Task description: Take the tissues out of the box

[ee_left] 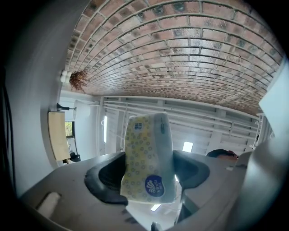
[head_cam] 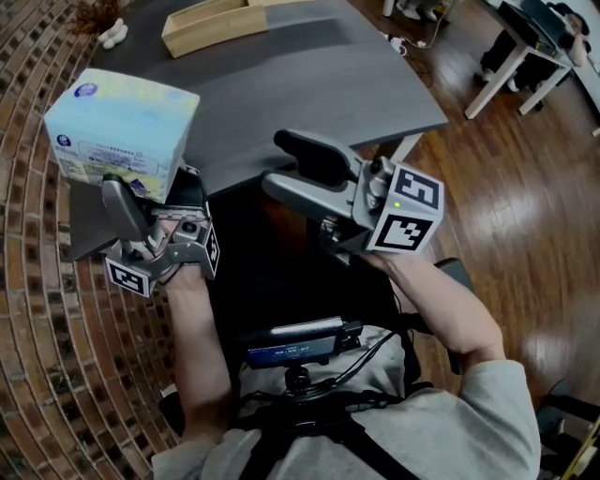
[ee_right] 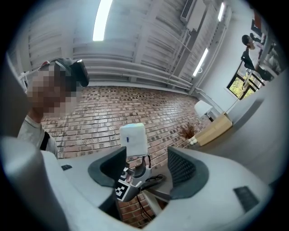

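A soft tissue pack point(head_cam: 120, 129), pale blue with a yellow-dotted side, is held up in the air over the table's near left corner. My left gripper point(head_cam: 150, 192) is shut on its lower end, and in the left gripper view the pack point(ee_left: 149, 158) fills the gap between the jaws. My right gripper point(head_cam: 277, 161) hangs open and empty to the right of it, near the table's front edge. The right gripper view looks across at the pack point(ee_right: 134, 139) with the left gripper point(ee_right: 131, 178) under it. No loose tissue shows.
The dark grey table point(head_cam: 309, 84) carries a shallow wooden tray point(head_cam: 216, 23) at its far side and a small white object point(head_cam: 112, 36) near the far left corner. Brick-patterned floor point(head_cam: 37, 309) lies left, wood floor point(head_cam: 506, 187) right.
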